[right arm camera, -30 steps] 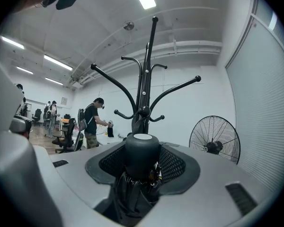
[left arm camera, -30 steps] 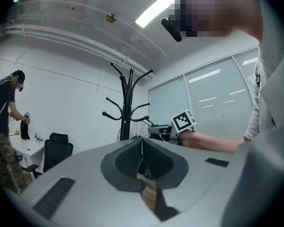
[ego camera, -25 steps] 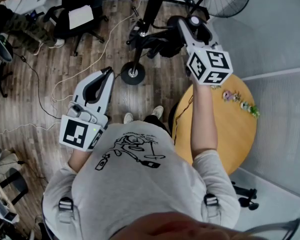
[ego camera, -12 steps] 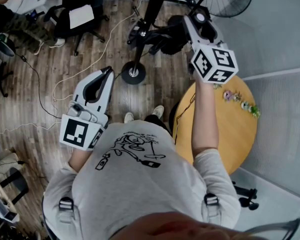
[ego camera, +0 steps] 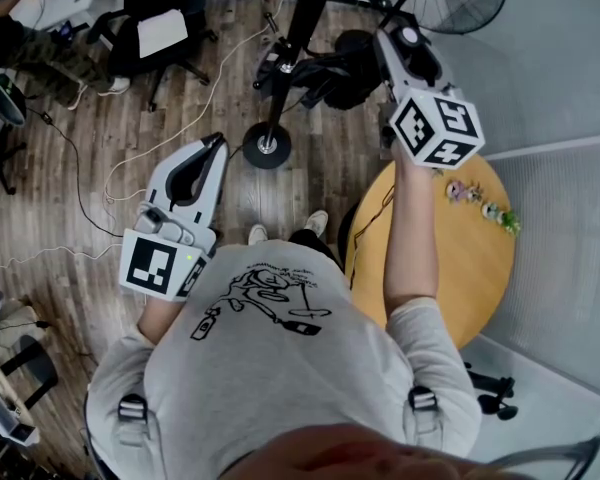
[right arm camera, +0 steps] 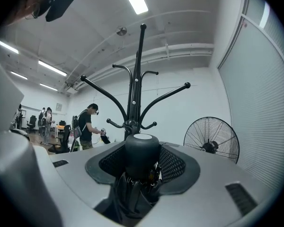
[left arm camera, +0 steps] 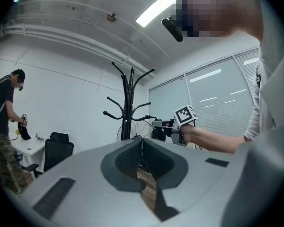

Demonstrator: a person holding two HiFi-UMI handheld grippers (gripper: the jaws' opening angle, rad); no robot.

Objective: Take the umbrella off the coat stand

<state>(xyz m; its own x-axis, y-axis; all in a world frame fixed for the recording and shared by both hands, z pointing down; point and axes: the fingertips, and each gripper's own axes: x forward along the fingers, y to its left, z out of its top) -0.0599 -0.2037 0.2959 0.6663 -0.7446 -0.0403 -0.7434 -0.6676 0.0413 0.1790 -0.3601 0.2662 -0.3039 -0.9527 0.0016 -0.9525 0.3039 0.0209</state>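
The right tool [right arm camera: 142,164] is clenched on the black folded fabric umbrella [right arm camera: 142,148]. Its meshed pads press on both sides of the umbrella's rounded black end cap. The gathered folds drop below the jaws and are cut off by the bottom edge of the right gripper view.

The black metal coat stand [right arm camera: 135,93] rises just behind the umbrella, its curved hooks fanning out above it. In the head view the dark bundle lies just right of the stand's pole, over the wooden floor [ego camera: 320,173]. Both are black and overlap there, so whether any part of the umbrella catches on a hook cannot be made out. The stand's top is cut off in that view.

The left tool [left arm camera: 142,151] is closed on nothing, tips together, close to the person's body and well apart from the stand. A round wooden tabletop [ego camera: 470,258] lies under the right forearm.
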